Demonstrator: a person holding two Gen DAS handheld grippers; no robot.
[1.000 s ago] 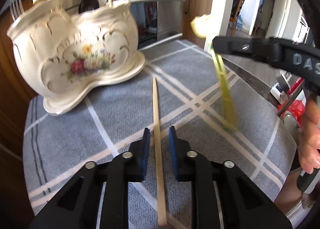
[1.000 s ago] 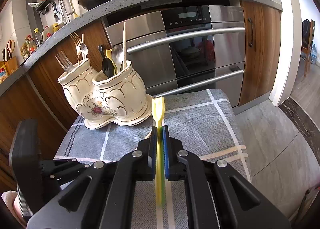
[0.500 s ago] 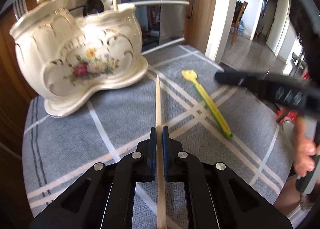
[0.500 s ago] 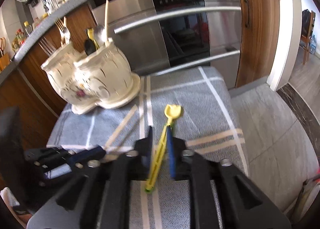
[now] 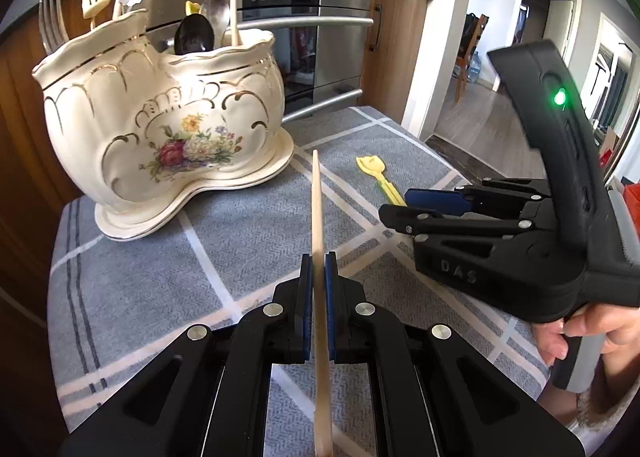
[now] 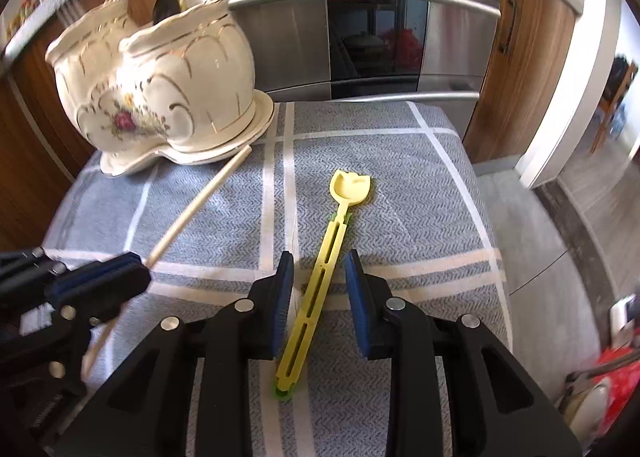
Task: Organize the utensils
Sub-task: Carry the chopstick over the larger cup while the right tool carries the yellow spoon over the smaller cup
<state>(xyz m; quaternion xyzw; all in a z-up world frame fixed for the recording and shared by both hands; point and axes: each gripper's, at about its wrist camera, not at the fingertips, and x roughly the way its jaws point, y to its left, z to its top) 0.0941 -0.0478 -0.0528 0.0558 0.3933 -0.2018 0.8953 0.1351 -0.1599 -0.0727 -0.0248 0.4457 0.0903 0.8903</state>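
Note:
A cream floral ceramic utensil holder (image 5: 160, 125) stands at the back left of the checked grey cloth (image 5: 224, 253), with forks, spoons and a wooden stick in it. My left gripper (image 5: 317, 269) is shut on a wooden chopstick (image 5: 316, 209) whose tip points toward the holder. A yellow plastic utensil (image 6: 350, 185) lies flat on the cloth. My right gripper (image 6: 318, 269) straddles its handle with jaws opening, pads clear of it. In the right wrist view the left gripper (image 6: 100, 277) and chopstick (image 6: 200, 201) are at the left, the holder (image 6: 160, 69) behind them.
A steel oven (image 6: 376, 17) and wooden cabinets (image 6: 516, 57) stand right behind the cloth-covered table. The table's right edge (image 6: 492, 217) drops to a grey floor. A hand (image 5: 580, 329) holds the right gripper's handle, and a doorway (image 5: 548, 57) opens at the right.
The right gripper came down, laid the yellow utensil on the cloth and let go of it. The left gripper closed on the chopstick.

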